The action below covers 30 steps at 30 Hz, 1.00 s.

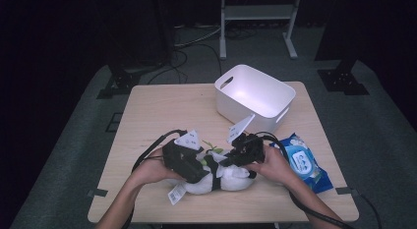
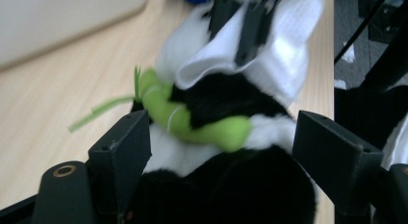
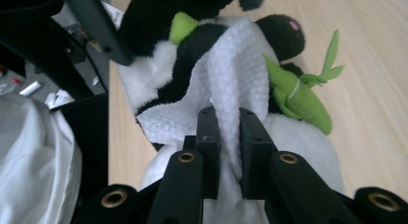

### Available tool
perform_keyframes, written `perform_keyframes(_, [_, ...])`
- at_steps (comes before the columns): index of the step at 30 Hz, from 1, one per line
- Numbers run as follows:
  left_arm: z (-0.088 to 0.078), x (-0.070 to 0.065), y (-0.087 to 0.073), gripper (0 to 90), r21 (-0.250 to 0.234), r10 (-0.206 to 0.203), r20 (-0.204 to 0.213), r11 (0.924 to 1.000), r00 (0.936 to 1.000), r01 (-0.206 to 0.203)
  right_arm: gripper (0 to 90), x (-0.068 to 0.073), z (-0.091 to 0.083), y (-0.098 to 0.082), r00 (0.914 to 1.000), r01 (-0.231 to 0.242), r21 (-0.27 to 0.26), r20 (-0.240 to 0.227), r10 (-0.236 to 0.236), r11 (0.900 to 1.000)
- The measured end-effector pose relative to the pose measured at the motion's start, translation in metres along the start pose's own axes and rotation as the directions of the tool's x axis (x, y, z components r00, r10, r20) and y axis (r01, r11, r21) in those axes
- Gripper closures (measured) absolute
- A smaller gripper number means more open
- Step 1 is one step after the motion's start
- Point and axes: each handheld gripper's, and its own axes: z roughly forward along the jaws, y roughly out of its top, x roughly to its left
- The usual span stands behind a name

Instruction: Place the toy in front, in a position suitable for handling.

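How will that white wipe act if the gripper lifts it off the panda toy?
The white wipe is probably limp: it drapes and folds over the plush panda. It looks thin and textured, so likely light and not slippery. The right gripper pinches a fold, so it would probably hang down rather than hold shape.

It looked like a lab or recording studio — a small wooden table (image 1: 162,108) stood alone on grey carpet (image 1: 383,126) in a dark room. Cables (image 1: 196,47) ran across the far floor, black stand feet (image 1: 115,84) flanked the table, and a white metal frame (image 1: 258,15) stood behind.
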Motion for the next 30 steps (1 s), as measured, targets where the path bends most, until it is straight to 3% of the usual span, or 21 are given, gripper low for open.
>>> perform_keyframes(2, [0.006, 0.001, -0.003, 19.4, 0.005, -0.03, 0.036, 0.9996, 0.9989, 0.029, 80.6, 0.004, -0.001, 0.003, 0.9999, 0.015, 0.002, -0.006, -0.015, 1.0])
perform_keyframes(6, [0.014, -0.003, -0.007, 19.7, 0.019, -0.029, 0.081, 0.9995, 0.9963, 0.027, 80.6, 0.011, 0.0, 0.011, 0.9991, 0.042, -0.018, 0.009, -0.041, 0.999])
perform_keyframes(10, [0.013, -0.005, -0.011, 21.6, 0.015, -0.033, 0.068, 0.9994, 0.9972, 0.032, 80.6, 0.012, 0.005, 0.012, 0.998, 0.064, 0.006, 0.001, -0.064, 0.998])
perform_keyframes(15, [0.014, -0.009, -0.013, 22.0, 0.005, -0.019, 0.054, 0.9998, 0.9983, 0.019, 80.4, 0.009, -0.006, 0.0, 0.9995, 0.031, -0.006, -0.008, -0.031, 0.999])
perform_keyframes(20, [0.015, -0.01, -0.015, 22.5, 0.002, -0.02, 0.051, 0.9998, 0.9985, 0.02, 80.3, 0.006, -0.023, -0.019, 0.9999, 0.002, -0.023, 0.012, -0.002, 1.0])
perform_keyframes(24, [0.018, -0.012, -0.012, 22.5, 0.011, 0.0, 0.024, 0.9999, 0.9997, -0.001, 80.3, 0.004, -0.029, -0.033, 0.9996, -0.024, -0.02, 0.014, 0.024, 1.0])
perform_keyframes(27, [0.02, -0.013, -0.01, 22.5, 0.025, 0.018, -0.013, 0.9995, 0.9998, -0.017, 80.4, 0.003, -0.027, -0.035, 0.9994, -0.029, -0.034, 0.016, 0.029, 0.999])
perform_keyframes(30, [0.02, -0.011, -0.009, 23.0, 0.026, 0.017, -0.013, 0.9995, 0.9998, -0.017, 80.4, 0.0, -0.026, -0.031, 0.9994, -0.032, -0.043, 0.016, 0.032, 0.999])
